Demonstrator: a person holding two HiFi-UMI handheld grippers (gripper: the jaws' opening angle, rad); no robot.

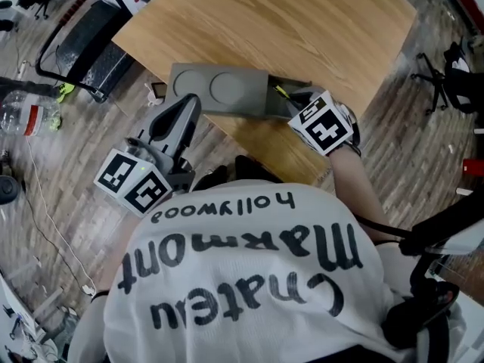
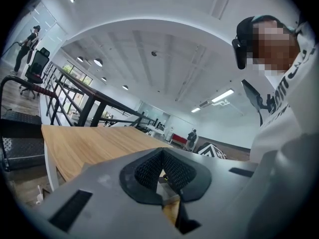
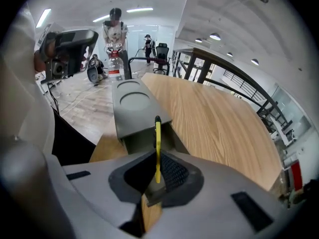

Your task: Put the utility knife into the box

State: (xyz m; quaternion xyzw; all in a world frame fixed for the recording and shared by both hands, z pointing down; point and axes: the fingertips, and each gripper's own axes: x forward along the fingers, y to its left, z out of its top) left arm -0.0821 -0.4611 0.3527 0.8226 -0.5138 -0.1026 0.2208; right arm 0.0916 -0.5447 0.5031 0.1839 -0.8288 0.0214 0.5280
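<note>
A grey box (image 1: 219, 89) lies near the front edge of the wooden table (image 1: 302, 29), its lid with a round recess covering the left part and its right end open. My right gripper (image 1: 293, 103) is shut on the yellow utility knife (image 1: 281, 91), held at the box's open end. In the right gripper view the utility knife (image 3: 157, 148) stands on edge between the jaws, its tip pointing at the box (image 3: 133, 106) just ahead of my right gripper (image 3: 157, 158). My left gripper (image 1: 189, 103) hangs at the box's left front corner, jaws together and empty (image 2: 162, 153).
A water bottle (image 1: 26, 116) and cables lie on the plank floor at left. A black frame (image 1: 83, 44) stands at the table's far left, an office chair (image 1: 454, 74) at right. A person (image 3: 115, 29) stands beyond the table in the right gripper view.
</note>
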